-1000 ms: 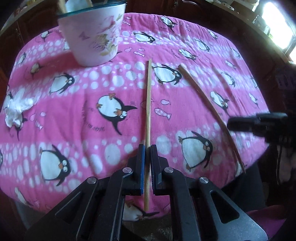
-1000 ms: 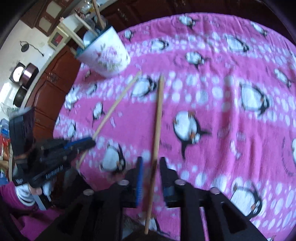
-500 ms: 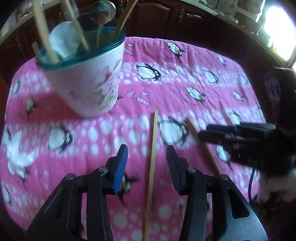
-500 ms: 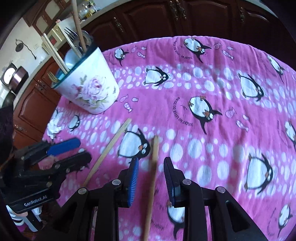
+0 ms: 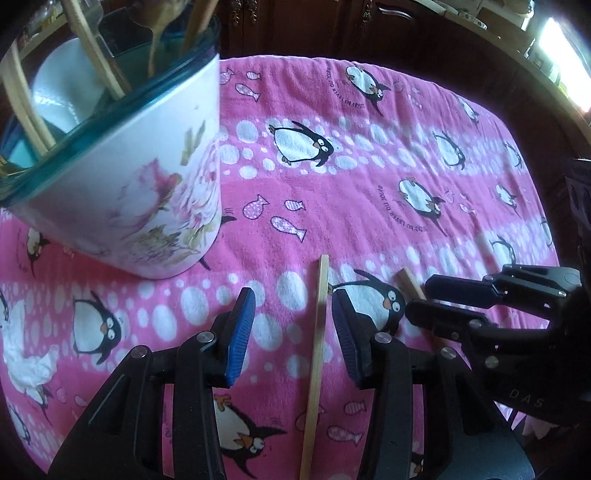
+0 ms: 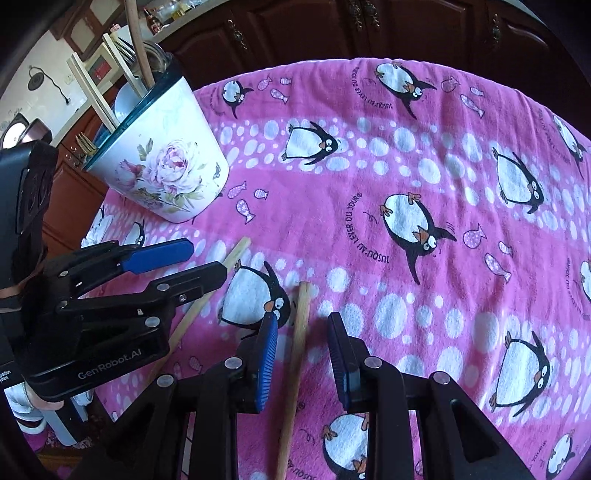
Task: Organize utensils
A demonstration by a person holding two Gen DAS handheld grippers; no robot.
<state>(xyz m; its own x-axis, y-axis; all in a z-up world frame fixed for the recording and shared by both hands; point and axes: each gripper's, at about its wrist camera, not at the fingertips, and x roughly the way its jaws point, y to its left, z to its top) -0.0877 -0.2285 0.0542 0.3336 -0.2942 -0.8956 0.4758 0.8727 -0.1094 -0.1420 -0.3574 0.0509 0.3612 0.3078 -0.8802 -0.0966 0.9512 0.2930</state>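
Two wooden chopsticks lie on the pink penguin cloth (image 5: 369,192). My left gripper (image 5: 293,306) is open and straddles one chopstick (image 5: 317,350), its blue pads clear of the wood. My right gripper (image 6: 303,325) is open too, with the other chopstick (image 6: 295,369) lying untouched between its fingers. Each gripper shows in the other's view: the right gripper (image 5: 421,297) over the second chopstick (image 5: 408,282), the left gripper (image 6: 207,258) over the first chopstick (image 6: 236,254). The floral utensil cup (image 5: 147,184) (image 6: 166,166), holding chopsticks, forks and a wooden spoon, stands just ahead to the left.
A crumpled white tissue (image 5: 22,354) lies on the cloth at the left edge. Dark wooden cabinets (image 6: 332,29) stand behind the table. The cloth drops off at the near edge below both grippers.
My left gripper, shut on its chopstick a second ago, has opened and slid along it toward the tip. Both grippers have moved up toward the cup, which now looms larger.
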